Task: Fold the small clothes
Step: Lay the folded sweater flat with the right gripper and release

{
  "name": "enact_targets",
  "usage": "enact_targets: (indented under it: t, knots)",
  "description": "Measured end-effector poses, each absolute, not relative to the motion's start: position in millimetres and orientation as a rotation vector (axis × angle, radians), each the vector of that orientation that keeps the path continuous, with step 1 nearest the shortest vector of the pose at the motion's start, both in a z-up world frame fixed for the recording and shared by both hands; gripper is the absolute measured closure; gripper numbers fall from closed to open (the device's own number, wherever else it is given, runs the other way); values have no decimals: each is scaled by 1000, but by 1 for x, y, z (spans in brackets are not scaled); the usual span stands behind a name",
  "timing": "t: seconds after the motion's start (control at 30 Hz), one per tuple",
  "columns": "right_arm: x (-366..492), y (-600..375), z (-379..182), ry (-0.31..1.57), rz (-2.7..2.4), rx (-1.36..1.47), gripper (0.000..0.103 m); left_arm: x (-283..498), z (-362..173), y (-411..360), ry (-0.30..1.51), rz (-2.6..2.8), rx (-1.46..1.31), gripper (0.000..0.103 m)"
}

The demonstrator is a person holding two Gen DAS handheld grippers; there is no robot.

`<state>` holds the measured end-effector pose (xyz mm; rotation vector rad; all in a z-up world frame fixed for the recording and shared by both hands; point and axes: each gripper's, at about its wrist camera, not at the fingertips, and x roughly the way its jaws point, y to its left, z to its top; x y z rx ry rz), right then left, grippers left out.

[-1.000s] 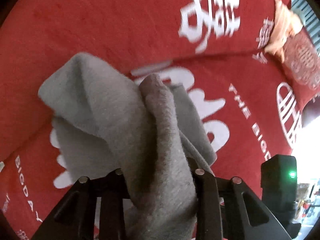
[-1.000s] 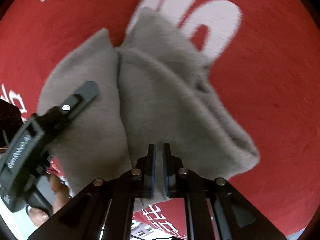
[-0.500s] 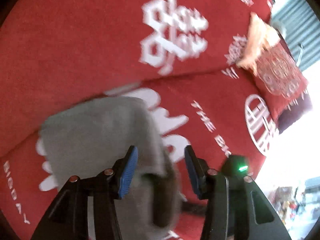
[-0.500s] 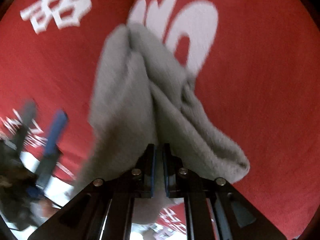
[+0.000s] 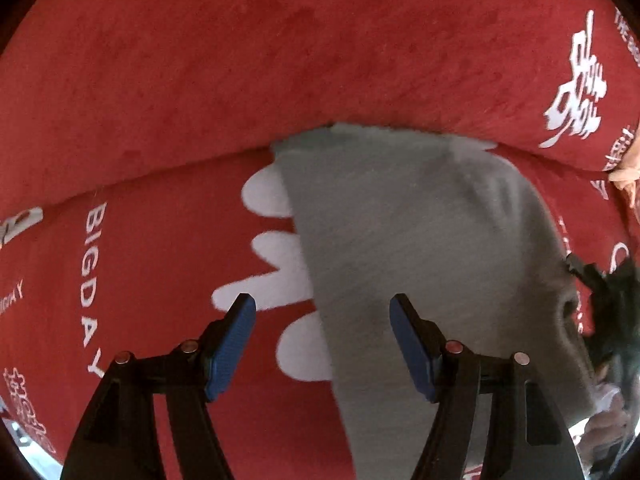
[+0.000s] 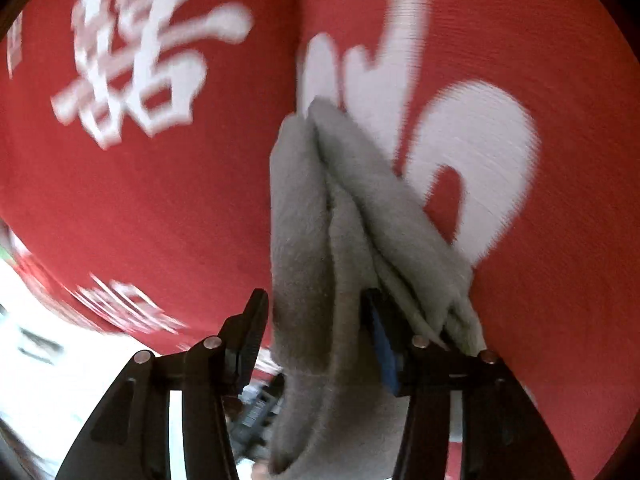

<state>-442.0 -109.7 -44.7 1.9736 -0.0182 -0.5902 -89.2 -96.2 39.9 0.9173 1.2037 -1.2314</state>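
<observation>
Red printed cloth (image 5: pixel 160 240) under a folded grey garment (image 5: pixel 420 240), left gripper (image 5: pixel 322 340) and right gripper (image 6: pixel 316 328) both just released.

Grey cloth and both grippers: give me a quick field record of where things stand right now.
item: grey cloth, folded, lying on the red printed cover
left gripper: jaws wide apart and just opened further, nothing between the pads, above the cloth's left edge
right gripper: jaws just opened; folded cloth end still lies between them, left pad clear of it, contact at the right pad unclear
cloth layers: several stacked folds visible in the right wrist view
other: orange fabric at the far right edge
</observation>
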Motion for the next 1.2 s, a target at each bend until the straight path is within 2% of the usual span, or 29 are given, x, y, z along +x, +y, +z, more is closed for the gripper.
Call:
enact_targets:
  t: [0.07, 0.1, 0.13, 0.17, 0.23, 0.37, 0.47, 0.5, 0.63, 0.73, 0.83, 1.0, 1.2]
  knots:
    - [-432, -127, -30, 155, -613, 1887, 49, -87, 36, -91, 1205, -1224, 925, 32]
    - [-425, -133, -22, 259, -634, 1838, 53, -86, 34, -90, 1210, -1224, 926, 32]
    - [-416, -139, -19, 343, -661, 1793, 64, -87, 33, -90, 1211, -1224, 925, 32]
    - [-407, -144, -11, 457, -691, 1724, 88, -87, 33, -89, 1210, -1222, 926, 32]
    - [-395, -147, 6, 564, -733, 1611, 89, -87, 36, -88, 1205, -1231, 924, 32]
    - [-404, -137, 32, 545, -778, 1516, 89, -87, 44, -83, 1176, -1275, 911, 32]
    - [-418, -128, 12, 589, -830, 1572, 89, -92, 34, -84, 1172, -1274, 958, 32]
    - [-420, -127, 1, 616, -845, 1595, 85, -92, 29, -83, 1178, -1271, 971, 32]
    - [-432, -128, -6, 573, -892, 1655, 80, -87, 28, -78, 1174, -1269, 969, 32]
    - [-437, -122, 21, 642, -950, 1556, 75, -84, 32, -72, 1166, -1274, 992, 32]
    - [-445, -107, 55, 614, -898, 1476, 75, -85, 42, -62, 1172, -1303, 994, 32]
    - [-411, -82, 95, 618, -773, 1397, 75, -106, 58, -48, 1170, -1376, 1028, 32]
    - [-381, -59, 69, 780, -749, 1376, 76, -136, 37, -36, 1207, -1409, 1098, 32]
